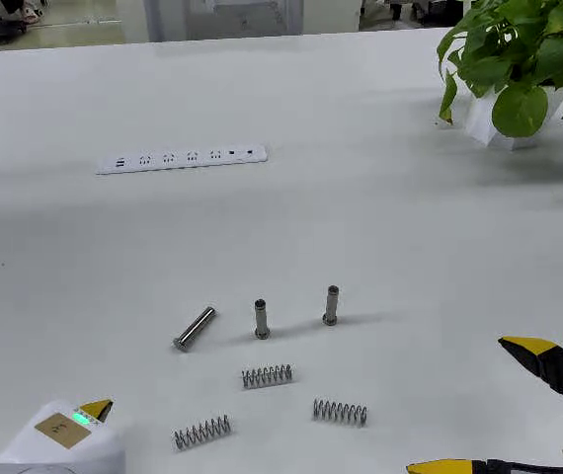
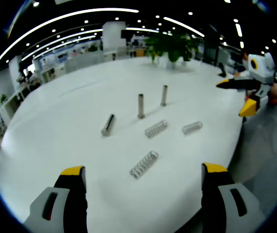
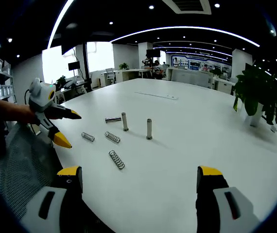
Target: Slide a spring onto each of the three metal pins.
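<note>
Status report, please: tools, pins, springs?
Left tool open, right tool open, both empty. Two pins upright, third pin lying. Three springs loose, none fitted. Nothing blocking.

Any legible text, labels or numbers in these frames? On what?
No text is legible.
Tan sticker on the left gripper: dark marks, too small to read.
Power strip: socket markings, too blurred to read.

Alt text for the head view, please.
On a white table, two upright pins and one lying pin sit behind three loose springs. The open right gripper and the left gripper are at the lower corners; a power strip and a plant are farther back.
</note>
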